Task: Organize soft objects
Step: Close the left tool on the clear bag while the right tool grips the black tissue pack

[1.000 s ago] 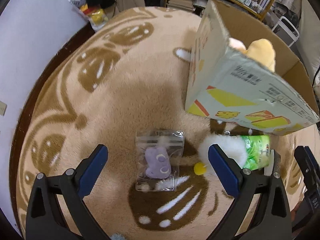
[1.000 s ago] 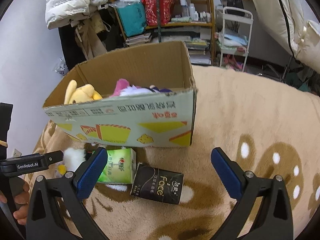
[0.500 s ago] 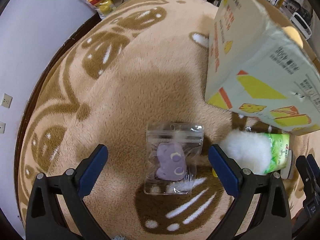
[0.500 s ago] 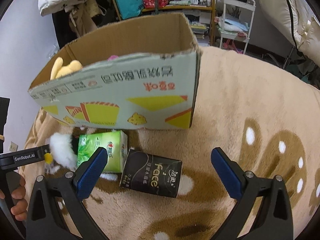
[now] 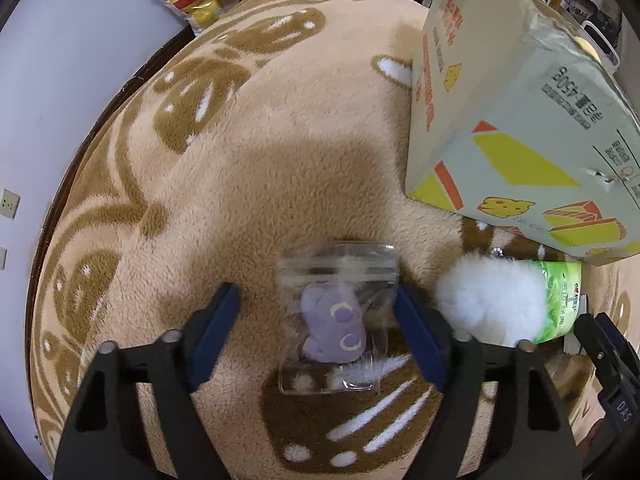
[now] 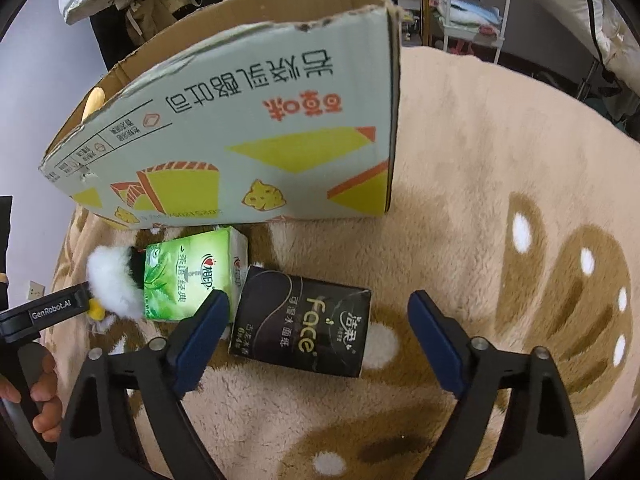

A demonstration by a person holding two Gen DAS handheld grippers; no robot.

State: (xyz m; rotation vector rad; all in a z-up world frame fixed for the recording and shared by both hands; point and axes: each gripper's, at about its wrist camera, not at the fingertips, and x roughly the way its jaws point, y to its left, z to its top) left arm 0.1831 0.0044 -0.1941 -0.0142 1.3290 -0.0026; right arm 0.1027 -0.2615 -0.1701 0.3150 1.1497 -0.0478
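A clear zip bag with a purple plush [image 5: 334, 322] lies on the tan carpet. My left gripper [image 5: 320, 330] is open, its blue fingers either side of the bag and close to it. A white fluffy toy [image 5: 490, 296] lies right of it, against a green tissue pack [image 5: 560, 300]. In the right wrist view my right gripper [image 6: 316, 328] is open around a black "Face" tissue pack [image 6: 302, 330]. The green tissue pack [image 6: 192, 276] and white fluffy toy [image 6: 112, 280] lie to its left. The cardboard box [image 6: 240, 136] stands behind, with a yellow plush [image 6: 94, 100] inside.
The box [image 5: 516, 128] stands at the right in the left wrist view. A wall [image 5: 48, 80] borders the carpet on the left, with a snack bag [image 5: 196, 4] at the far edge. Shelves and a white cart [image 6: 472, 0] stand beyond the box.
Both grippers have come down and forward. The left one now straddles the plush bag; the right one now straddles the black tissue pack. The box looms larger in both views.
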